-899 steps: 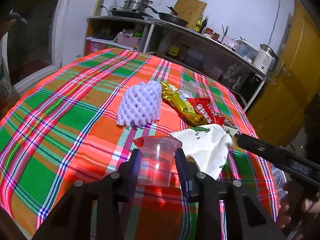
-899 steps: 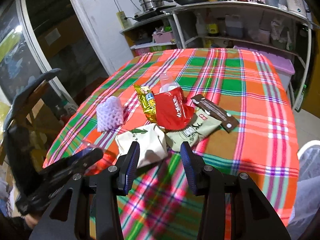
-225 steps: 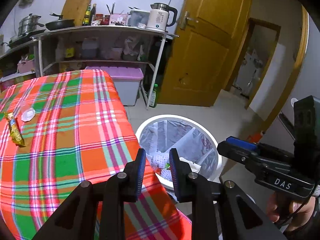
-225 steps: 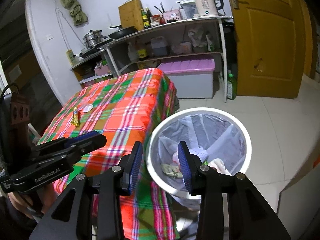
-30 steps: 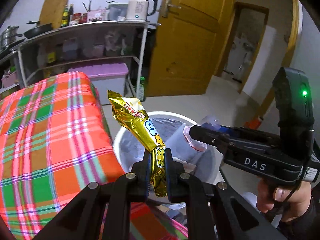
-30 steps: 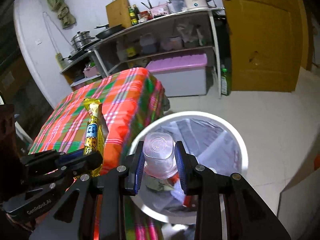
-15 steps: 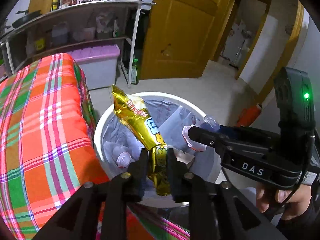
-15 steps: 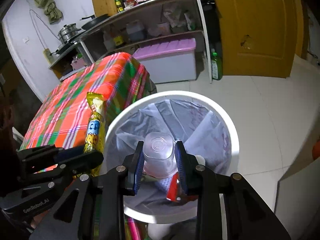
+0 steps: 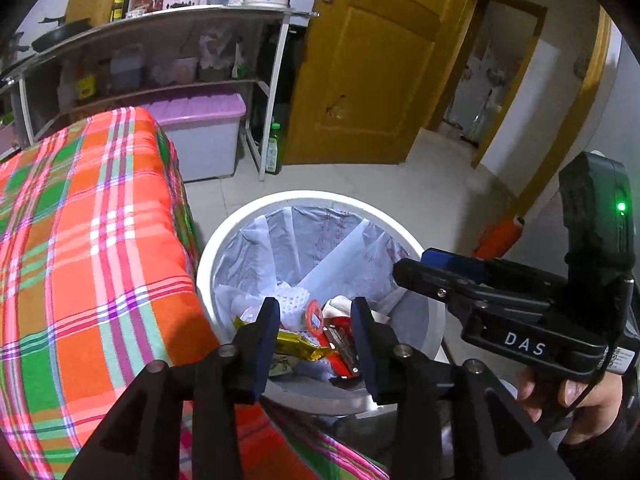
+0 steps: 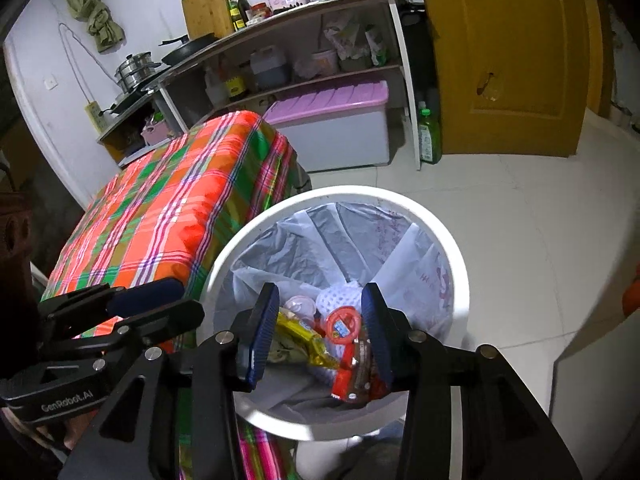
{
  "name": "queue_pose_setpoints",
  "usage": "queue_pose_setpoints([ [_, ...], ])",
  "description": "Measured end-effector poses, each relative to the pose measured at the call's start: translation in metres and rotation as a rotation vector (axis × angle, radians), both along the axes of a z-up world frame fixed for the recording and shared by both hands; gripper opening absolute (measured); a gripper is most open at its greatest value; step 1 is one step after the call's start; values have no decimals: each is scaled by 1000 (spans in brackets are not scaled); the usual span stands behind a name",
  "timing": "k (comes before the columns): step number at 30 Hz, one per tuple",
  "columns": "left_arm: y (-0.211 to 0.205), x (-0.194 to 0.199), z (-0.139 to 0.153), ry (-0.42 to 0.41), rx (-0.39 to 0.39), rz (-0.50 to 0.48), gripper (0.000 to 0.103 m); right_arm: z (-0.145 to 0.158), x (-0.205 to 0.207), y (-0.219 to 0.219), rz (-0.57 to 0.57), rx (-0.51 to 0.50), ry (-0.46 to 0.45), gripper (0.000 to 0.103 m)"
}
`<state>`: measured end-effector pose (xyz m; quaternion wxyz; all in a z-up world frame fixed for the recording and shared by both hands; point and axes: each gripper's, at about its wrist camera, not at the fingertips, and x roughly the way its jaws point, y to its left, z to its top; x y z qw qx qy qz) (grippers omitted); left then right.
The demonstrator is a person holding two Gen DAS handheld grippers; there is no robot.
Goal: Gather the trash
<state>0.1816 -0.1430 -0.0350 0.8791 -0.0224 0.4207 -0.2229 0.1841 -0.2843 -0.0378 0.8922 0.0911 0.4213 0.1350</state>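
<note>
A white trash bin (image 9: 224, 236) (image 10: 452, 248) with a clear liner stands on the floor beside the table. Inside it lie a gold snack wrapper (image 9: 298, 342) (image 10: 304, 336), a clear plastic cup with a red rim (image 9: 314, 316) (image 10: 340, 326), a white foam net (image 10: 340, 294) and red wrappers. My left gripper (image 9: 316, 320) hangs over the bin, its jaws opening with nothing between them. My right gripper (image 10: 320, 308) is also above the bin, jaws opening and empty. Each gripper shows in the other's view: the right gripper (image 9: 440, 276) and the left gripper (image 10: 152, 300).
The table with its plaid cloth (image 9: 80, 220) (image 10: 168, 200) touches the bin's left side. Behind are a purple-lidded storage box (image 10: 332, 120), a green bottle (image 10: 428, 136), a metal shelf (image 9: 160, 28) and a yellow door (image 10: 512, 52). White floor tiles lie to the right.
The left gripper has let go of the gold wrapper and the right has let go of the clear cup; both now lie in the bin. Both pairs of jaws have spread wider.
</note>
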Motion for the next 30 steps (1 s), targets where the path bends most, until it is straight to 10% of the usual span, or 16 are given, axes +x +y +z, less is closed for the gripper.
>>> queue_pose_setpoints([
  [30, 38, -106, 52, -171, 6, 69, 36, 61, -122, 39, 49, -69, -165, 44],
])
